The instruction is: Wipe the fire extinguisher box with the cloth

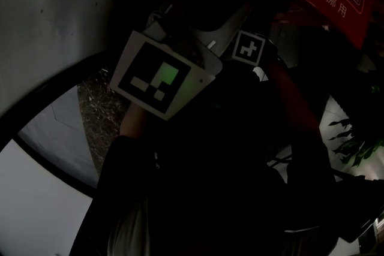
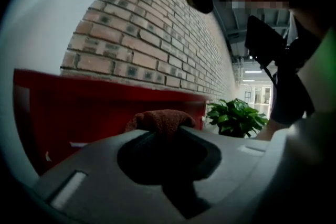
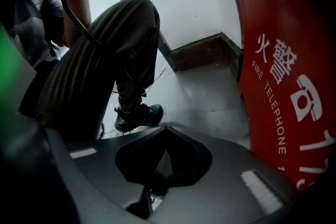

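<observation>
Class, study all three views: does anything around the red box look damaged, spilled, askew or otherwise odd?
Nothing stands out. The red box shows no damage, the floor beside it shows no spill, and the cloth sits pinched in the left hand-held gripper.

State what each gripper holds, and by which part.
Left gripper pinches the brown cloth by a bunched fold; right gripper holds nothing, its jaws together.
</observation>
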Action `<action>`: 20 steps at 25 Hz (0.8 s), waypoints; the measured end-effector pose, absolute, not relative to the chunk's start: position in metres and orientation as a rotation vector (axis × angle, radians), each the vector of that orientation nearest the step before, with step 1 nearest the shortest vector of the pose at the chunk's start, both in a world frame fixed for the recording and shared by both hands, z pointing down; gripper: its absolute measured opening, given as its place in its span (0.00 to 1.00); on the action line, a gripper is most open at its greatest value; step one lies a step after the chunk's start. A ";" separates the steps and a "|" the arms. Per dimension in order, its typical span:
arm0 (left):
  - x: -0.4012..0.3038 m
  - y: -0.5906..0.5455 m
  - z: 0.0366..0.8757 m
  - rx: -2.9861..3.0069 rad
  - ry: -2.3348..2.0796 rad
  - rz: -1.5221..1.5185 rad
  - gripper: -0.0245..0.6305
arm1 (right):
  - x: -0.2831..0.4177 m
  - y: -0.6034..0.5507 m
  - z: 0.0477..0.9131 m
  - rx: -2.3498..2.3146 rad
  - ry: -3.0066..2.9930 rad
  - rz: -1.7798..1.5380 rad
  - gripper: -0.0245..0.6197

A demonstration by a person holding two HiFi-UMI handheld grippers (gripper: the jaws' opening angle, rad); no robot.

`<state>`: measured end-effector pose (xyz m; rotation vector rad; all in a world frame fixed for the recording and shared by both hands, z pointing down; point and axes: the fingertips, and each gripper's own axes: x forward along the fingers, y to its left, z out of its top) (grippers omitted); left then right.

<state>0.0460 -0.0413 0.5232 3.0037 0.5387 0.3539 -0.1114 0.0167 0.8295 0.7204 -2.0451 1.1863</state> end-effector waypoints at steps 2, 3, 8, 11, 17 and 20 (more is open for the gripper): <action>0.047 -0.030 0.559 2.946 0.618 0.558 0.11 | -0.111 0.019 0.828 0.735 -2.034 1.213 0.04; 0.048 -0.026 0.582 2.898 0.649 0.652 0.11 | -0.110 0.021 0.829 0.746 -2.022 1.227 0.04; 0.043 -0.014 0.722 2.539 0.681 1.156 0.11 | -0.104 0.023 0.824 0.830 -2.007 1.272 0.04; 0.040 -0.010 0.787 2.370 0.634 1.314 0.11 | -0.100 0.032 0.821 0.913 -1.988 1.325 0.04; 0.034 0.016 0.865 2.312 0.572 1.511 0.11 | -0.094 0.054 0.817 0.969 -1.966 1.336 0.04; 0.025 0.013 0.901 2.263 0.462 1.579 0.11 | -0.092 0.063 0.820 1.001 -1.937 1.357 0.04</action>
